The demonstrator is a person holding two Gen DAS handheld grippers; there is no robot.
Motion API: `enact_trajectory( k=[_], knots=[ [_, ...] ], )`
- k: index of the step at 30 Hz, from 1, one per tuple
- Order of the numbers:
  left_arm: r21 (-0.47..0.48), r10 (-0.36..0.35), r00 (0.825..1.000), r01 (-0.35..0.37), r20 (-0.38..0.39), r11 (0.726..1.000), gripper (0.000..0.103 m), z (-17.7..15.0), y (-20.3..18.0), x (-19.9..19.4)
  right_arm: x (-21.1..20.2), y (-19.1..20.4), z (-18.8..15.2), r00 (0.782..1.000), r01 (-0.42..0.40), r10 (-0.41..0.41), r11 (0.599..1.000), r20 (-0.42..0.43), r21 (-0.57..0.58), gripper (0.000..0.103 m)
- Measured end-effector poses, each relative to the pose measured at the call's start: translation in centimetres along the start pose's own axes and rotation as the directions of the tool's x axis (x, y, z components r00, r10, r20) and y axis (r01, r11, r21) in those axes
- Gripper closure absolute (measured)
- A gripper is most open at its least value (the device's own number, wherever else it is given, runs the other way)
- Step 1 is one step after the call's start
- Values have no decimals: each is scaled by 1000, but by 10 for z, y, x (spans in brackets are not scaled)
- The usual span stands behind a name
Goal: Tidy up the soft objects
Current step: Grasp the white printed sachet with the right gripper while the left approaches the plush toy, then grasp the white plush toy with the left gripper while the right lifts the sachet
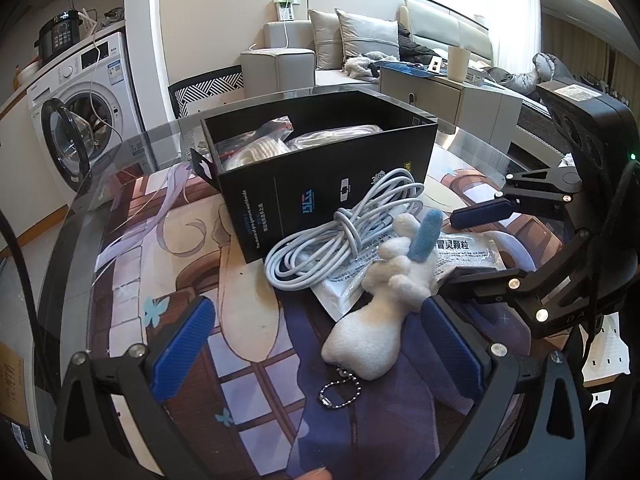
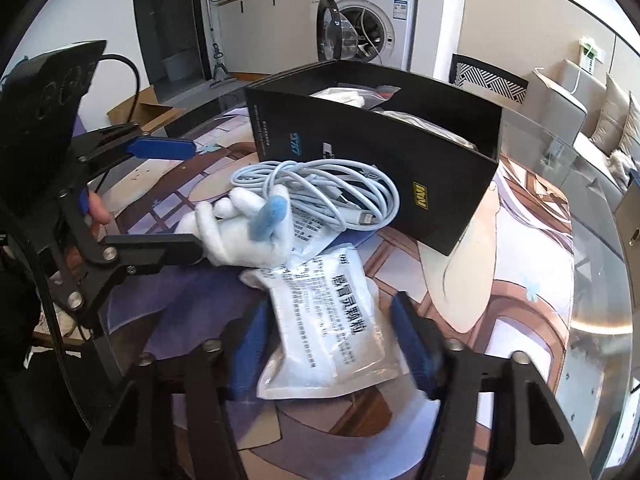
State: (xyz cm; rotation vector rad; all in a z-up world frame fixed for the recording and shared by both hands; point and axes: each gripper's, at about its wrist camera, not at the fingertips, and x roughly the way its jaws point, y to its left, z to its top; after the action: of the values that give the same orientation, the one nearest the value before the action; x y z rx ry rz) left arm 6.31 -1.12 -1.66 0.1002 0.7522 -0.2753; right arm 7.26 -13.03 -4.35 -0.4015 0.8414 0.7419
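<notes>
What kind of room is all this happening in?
Most likely a small apartment's open living area. A front-loading washing machine stands under a counter, a sofa with cushions sits nearby, and the work happens on a glass-topped table covered with an illustrated mat.

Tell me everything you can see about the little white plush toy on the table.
The white plush toy is fuzzy and soft-looking, with stubby limbs and one light blue felt piece at its top. A metal ball chain hangs from its bottom end. It lies on the printed mat, its upper part resting on a clear printed packet beside the coiled white cable, between the open left gripper's fingers.
</notes>
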Motion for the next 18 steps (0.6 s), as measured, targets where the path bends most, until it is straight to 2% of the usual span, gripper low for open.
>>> enact_trajectory(
  k=[2, 6, 15, 16, 18],
  knots=[
    [-5, -2, 1000, 2, 1, 1000, 0, 0, 1, 0, -2, 0, -1, 1000, -7, 7, 1000, 0, 1, 52],
    [-12, -6, 1000, 6, 3, 1000, 0, 0, 3, -1, -7, -2, -6, 1000, -17, 17, 1000, 2, 5, 56],
    [-17, -17, 1000, 17, 2, 1000, 0, 2, 2, -2, -23, -2, -16, 999, -45, 45, 999, 12, -19, 77],
    [-16, -19, 1000, 19, 1, 1000, 0, 2, 1, -2, -25, -2, -16, 999, -45, 46, 999, 15, -18, 83],
    [-14, -20, 1000, 20, -1, 1000, 0, 2, 0, -1, -29, -4, -16, 999, -45, 45, 999, 24, -15, 85]
  ],
)
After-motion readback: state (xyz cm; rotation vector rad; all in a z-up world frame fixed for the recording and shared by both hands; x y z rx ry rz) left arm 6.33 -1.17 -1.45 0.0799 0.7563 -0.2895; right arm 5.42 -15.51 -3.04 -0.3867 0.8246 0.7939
